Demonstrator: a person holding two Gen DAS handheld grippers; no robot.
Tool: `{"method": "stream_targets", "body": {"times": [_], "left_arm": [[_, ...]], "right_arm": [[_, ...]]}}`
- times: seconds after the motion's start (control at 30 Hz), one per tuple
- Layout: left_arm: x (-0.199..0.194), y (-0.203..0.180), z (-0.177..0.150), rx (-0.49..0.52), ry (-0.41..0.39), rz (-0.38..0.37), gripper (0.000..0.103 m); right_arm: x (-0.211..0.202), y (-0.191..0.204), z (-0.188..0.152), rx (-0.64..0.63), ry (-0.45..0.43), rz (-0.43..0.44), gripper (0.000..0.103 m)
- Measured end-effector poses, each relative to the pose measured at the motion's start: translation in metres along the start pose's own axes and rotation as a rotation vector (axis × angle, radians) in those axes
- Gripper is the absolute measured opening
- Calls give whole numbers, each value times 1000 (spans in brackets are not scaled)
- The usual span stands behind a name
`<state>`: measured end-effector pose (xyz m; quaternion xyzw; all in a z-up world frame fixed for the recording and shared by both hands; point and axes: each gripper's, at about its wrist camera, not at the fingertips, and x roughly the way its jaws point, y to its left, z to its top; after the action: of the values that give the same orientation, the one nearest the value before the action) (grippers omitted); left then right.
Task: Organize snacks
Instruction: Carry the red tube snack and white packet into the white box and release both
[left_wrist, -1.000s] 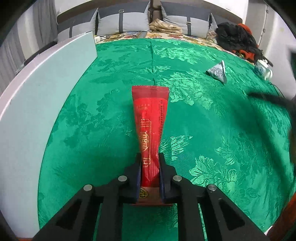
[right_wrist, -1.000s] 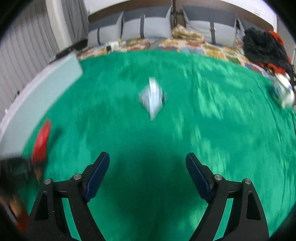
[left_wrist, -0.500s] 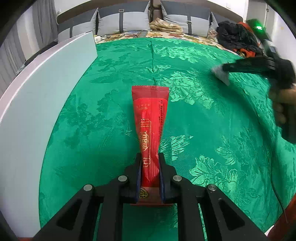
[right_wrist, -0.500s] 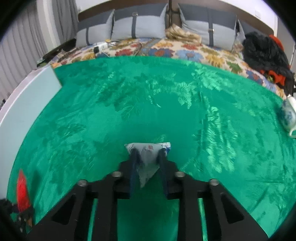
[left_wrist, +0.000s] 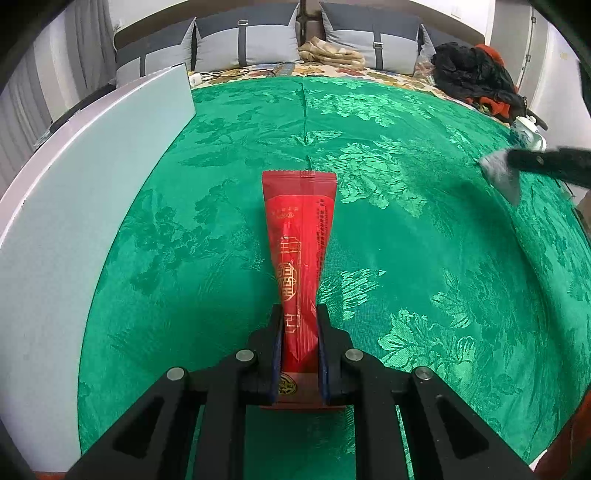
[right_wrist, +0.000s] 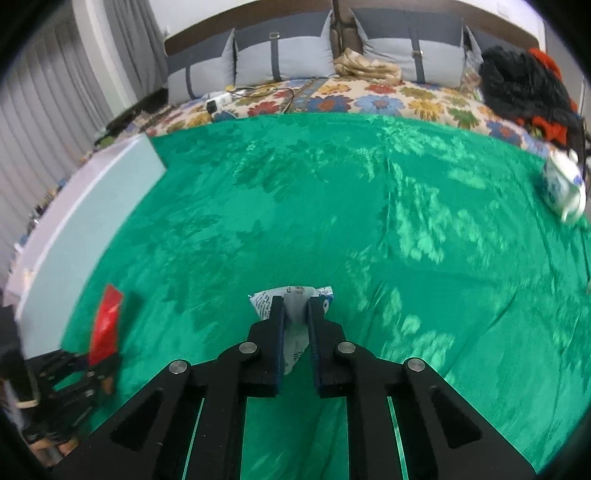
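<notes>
L gripper (left_wrist: 299, 332) clamped on long red foil snack sachet (left_wrist: 300, 236), R gripper (right_wrist: 295, 314) pinching small white triangular snack pouch (right_wrist: 291, 301) at 12 (thin grip, crinkly film), may slip onto green brocade cloth (right_wrist: 332, 206) w/ fast swing

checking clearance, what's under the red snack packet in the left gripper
Only the green patterned cloth shows below the red snack packet, held by the left gripper. The cloth directly beneath the packet is covered.

The red packet's (left_wrist: 300, 258) near end is hidden between the left tongs (left_wrist: 299, 325). Far to their right, the grey packet (left_wrist: 503, 178) is smeared by blur and partly covered by the right tongs (right_wrist: 295, 306). The teapot (right_wrist: 563, 186) is blurred; print on both packets is unreadable.
</notes>
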<state>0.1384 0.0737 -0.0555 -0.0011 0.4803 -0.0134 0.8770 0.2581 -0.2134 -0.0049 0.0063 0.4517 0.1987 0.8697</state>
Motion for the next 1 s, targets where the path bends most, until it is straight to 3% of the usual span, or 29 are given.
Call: {"method": "stream_targets", "body": {"times": [0.13,0.27,0.47,0.53,0.57,0.63,0.77,0.9,1.0], "left_arm": [[-1,1,-1,-2,-6,-4,15],[-1,0,-2,-2,-12,-2,15],[-1,1,-2,-21,-16,-7,15],[-1,6,-1,-50,-13,-29,14],[-1,9,-1,-70,-9,-45,13],[-6,17,-2,-113,0,-85,12],[-27,24,-3,-144,-23,-154,12],[-66,38,7,-198,-72,-233,12],[-107,69,20,-244,-134,-246,12]], "right_arm": [[4,-4,-32,-2,91,33,18],[2,-10,-51,-8,119,38,57],[6,13,-38,-83,104,17,71],[29,23,-36,-123,157,2,66],[39,26,-38,-139,190,-19,51],[41,33,-40,-169,184,-71,48],[19,35,-39,-127,140,-32,47],[-9,49,-24,-111,92,30,48],[-28,87,3,-124,41,138,48]]}}
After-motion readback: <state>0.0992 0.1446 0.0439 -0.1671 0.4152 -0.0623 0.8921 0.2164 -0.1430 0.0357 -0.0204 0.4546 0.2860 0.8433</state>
